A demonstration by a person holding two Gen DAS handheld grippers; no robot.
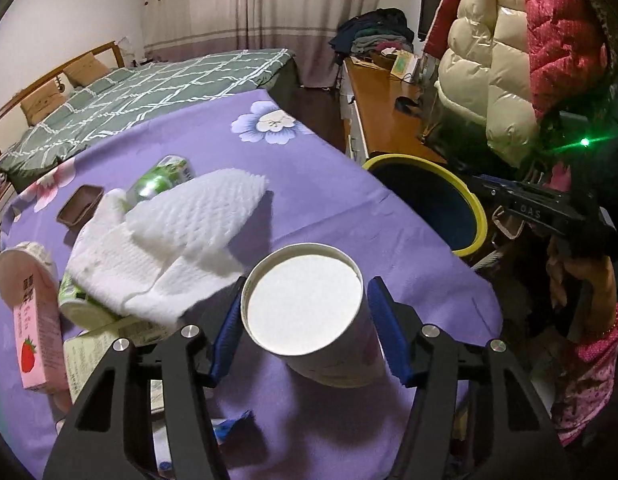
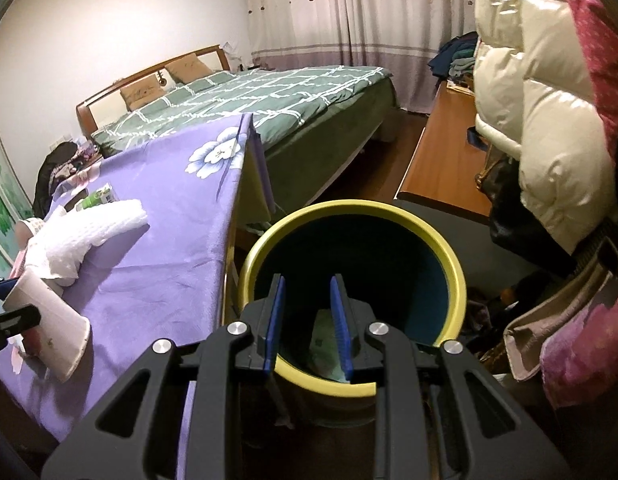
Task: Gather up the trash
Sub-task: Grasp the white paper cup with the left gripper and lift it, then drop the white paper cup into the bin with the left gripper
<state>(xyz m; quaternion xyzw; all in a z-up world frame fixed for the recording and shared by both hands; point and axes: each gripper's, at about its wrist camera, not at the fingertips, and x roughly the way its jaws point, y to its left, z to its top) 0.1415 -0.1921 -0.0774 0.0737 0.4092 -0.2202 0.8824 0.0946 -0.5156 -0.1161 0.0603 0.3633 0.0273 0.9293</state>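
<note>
A white paper cup (image 1: 309, 312) lies tilted on the purple floral tablecloth (image 1: 329, 184), its mouth toward me. My left gripper (image 1: 305, 320) is open, one blue pad on each side of the cup, a small gap showing on each. The cup also shows in the right wrist view (image 2: 49, 320). My right gripper (image 2: 307, 320) is open and empty, held over the yellow-rimmed dark bin (image 2: 453, 264) beside the table; a piece of paper (image 2: 323, 340) lies inside. The bin also shows in the left wrist view (image 1: 475, 204).
On the table lie white foam netting (image 1: 181, 236), a green can (image 1: 161, 180), a brown tray (image 1: 79, 204), a pink strawberry carton (image 1: 31, 344), a green-white tub (image 1: 81, 308) and a blue wrapper (image 1: 233, 428). A bed (image 2: 269, 96), a wooden desk (image 2: 441, 160) and hanging coats (image 2: 549, 120) stand around.
</note>
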